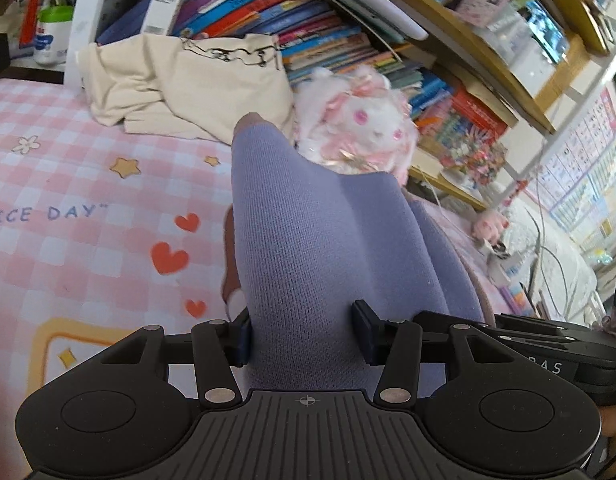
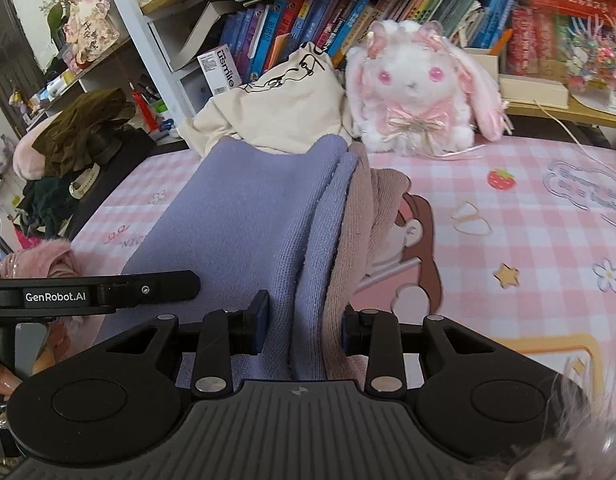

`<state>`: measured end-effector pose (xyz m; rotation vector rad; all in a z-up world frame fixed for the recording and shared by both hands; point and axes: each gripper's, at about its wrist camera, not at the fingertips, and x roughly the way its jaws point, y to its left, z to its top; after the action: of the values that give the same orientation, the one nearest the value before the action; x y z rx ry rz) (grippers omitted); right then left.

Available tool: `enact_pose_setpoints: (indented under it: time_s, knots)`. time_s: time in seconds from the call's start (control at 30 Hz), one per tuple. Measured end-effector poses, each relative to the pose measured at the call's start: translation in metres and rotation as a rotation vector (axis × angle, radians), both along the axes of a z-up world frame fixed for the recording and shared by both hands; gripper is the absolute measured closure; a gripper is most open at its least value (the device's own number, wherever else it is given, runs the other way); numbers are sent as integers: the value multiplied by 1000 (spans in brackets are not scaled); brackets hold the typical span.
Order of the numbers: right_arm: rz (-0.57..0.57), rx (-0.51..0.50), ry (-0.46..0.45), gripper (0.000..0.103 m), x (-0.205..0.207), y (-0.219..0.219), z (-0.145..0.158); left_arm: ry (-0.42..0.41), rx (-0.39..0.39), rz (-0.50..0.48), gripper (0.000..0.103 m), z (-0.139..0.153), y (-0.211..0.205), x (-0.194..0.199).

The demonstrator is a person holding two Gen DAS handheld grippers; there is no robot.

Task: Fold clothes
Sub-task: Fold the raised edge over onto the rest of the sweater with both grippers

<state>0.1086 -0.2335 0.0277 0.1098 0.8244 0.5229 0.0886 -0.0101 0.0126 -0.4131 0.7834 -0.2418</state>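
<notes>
The left hand-held gripper (image 1: 303, 332) is clamped on a thick bunch of the sweater (image 1: 308, 248), a lilac knit with a dusty-pink layer showing at its edge. The right hand-held gripper (image 2: 303, 328) is clamped on a thinner bundle of the same sweater (image 2: 243, 224), lilac and pink layers stacked side by side between its pads. The two grippers sit close together: in the right wrist view the left one's housing shows just left of the right one.

The sweater is held off the bed (image 1: 87, 184), which has a pink checked cover. It bulges up and forward from both grips, toward the plush rabbit (image 2: 416, 88). A cream garment (image 2: 283, 108) lies crumpled just left of the rabbit, against the bookshelf (image 2: 308, 32).

Step in hand, as judged: carrying or turning a gathered fold before laying it down. The fold is not yet set on the bed.

Risks:
- Uneven grip. The left bunch is bulky and the right one thin; the layers may slide against each other, so edges land misaligned.
- The pink layer sits at the outer edge of the right grip and could slip free, opening the fold.
- The rabbit and cream garment crowd the far end of the bed. A forward lay-down could land the sweater on them or push the rabbit over.
- How much of the sweater hangs below the grippers is hidden; a trailing part could drag and crease on the cover.
</notes>
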Motion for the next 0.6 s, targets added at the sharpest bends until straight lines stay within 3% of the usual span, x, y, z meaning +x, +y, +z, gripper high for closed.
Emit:
enact_pose_setpoints:
  time_s: [0.6]
  knots:
    - [28,-39,-19,72,90,59,-11,7,-10,47,55,-10,49,75]
